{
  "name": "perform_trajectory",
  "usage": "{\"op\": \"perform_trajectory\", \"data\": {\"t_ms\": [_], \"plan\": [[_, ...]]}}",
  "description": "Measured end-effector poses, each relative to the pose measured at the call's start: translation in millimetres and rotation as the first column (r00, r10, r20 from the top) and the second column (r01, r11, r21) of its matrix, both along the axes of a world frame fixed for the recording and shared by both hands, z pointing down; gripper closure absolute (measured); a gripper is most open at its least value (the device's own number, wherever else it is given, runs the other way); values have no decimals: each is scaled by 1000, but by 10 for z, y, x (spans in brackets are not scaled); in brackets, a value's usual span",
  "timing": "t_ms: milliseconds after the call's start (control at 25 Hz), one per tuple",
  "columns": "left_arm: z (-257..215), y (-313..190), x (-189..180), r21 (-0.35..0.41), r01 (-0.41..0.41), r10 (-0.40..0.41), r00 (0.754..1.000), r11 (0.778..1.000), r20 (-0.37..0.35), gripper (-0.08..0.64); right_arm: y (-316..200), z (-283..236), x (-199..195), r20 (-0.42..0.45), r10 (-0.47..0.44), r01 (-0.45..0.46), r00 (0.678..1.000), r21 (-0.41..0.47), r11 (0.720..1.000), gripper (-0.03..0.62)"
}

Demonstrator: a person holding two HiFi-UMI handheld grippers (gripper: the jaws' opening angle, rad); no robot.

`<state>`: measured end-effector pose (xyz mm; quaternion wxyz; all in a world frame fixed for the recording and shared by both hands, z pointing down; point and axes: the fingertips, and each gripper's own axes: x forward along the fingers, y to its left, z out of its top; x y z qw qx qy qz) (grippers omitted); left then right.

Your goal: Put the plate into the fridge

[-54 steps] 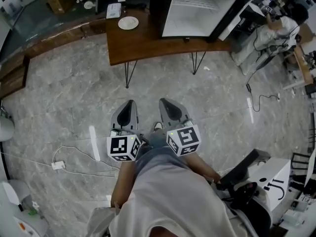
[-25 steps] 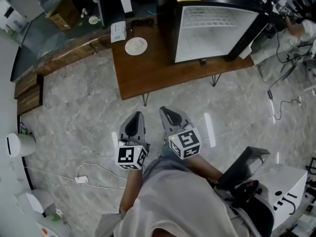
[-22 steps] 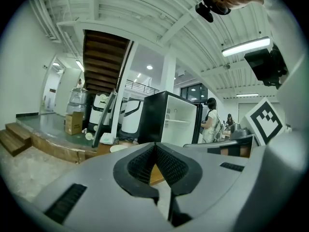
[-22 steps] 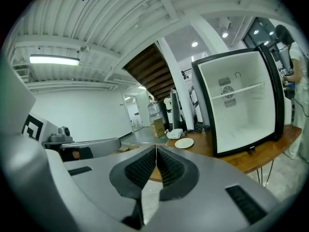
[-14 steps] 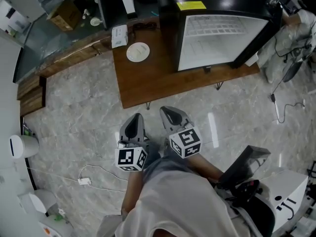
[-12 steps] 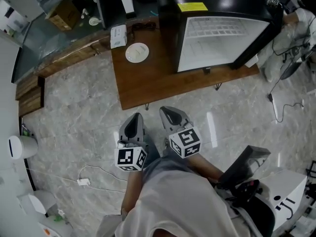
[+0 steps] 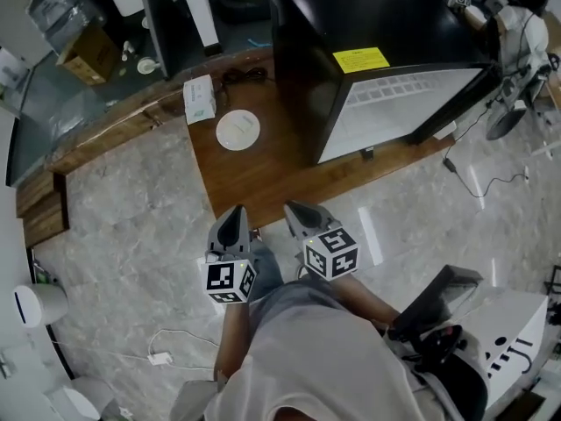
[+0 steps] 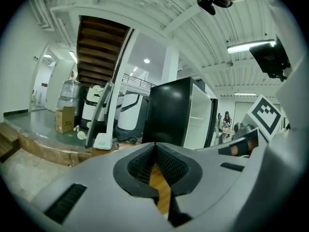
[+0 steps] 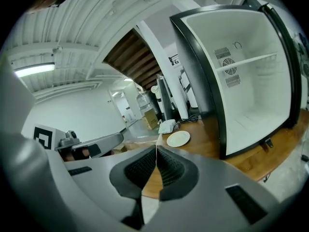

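From the head view we see the plate (image 7: pixel 237 131) lying flat on the wooden table (image 7: pixel 263 178), just left of the black fridge (image 7: pixel 351 24), whose white inside faces us. A small white box (image 7: pixel 200 100) sits near the plate at the table's back edge. We hold the left gripper (image 7: pixel 232 222) and the right gripper (image 7: pixel 301 218) side by side over the table's near edge, well apart from the plate.

In the left gripper view, our left gripper (image 8: pixel 155 146) has its jaws pressed together with nothing between them.

In the right gripper view, the right gripper (image 9: pixel 156 149) likewise has its jaws together and empty; beyond them lies the plate (image 9: pixel 178 138), beside the open fridge (image 9: pixel 241 81).
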<state>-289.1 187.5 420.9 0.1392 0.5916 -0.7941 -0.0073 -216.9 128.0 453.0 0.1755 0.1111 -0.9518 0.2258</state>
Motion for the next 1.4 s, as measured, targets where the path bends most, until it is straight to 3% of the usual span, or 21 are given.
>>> {"op": "perform_trajectory", "data": {"t_ms": [320,480,560,760,920,1040,1160,1280,1400], "plan": [[334,-512,-1878,-131,-114,113,993,985,-15,540,-472,198,-1504,-71,112,-119,991,-92,989,575],[698,-827,-2738,-186,-195,190,981,963,-43,540,-555,463,-2197,-123,135,-153,983,-159,975,575],[852,-1027,-3083,-214,-265,255,964,940,-72,538,-604,605,-2499,-152,142,-168,978,-174,970,575],[1400,-1822,-3773,-307,-429,410,903,849,-129,538,-990,1130,-3022,-221,181,-232,958,-228,946,575],[1981,-2339,-3963,-382,-487,447,873,785,-194,537,-1389,1614,-3069,-221,237,-299,946,-314,901,574],[2227,-2516,-3988,-435,-502,447,864,747,-231,393,-1684,1777,-3014,-224,304,-365,926,-332,870,574],[2379,-2658,-4035,-469,-505,441,863,725,-247,393,-1974,1900,-3019,-228,355,-416,907,-343,842,572],[2455,-2728,-4030,-461,-517,438,856,722,-275,393,-2153,2024,-3069,-240,360,-429,902,-388,816,561],[2527,-2777,-4004,-453,-534,442,846,714,-300,394,-2275,2192,-3144,-252,338,-419,907,-451,788,448]]}}
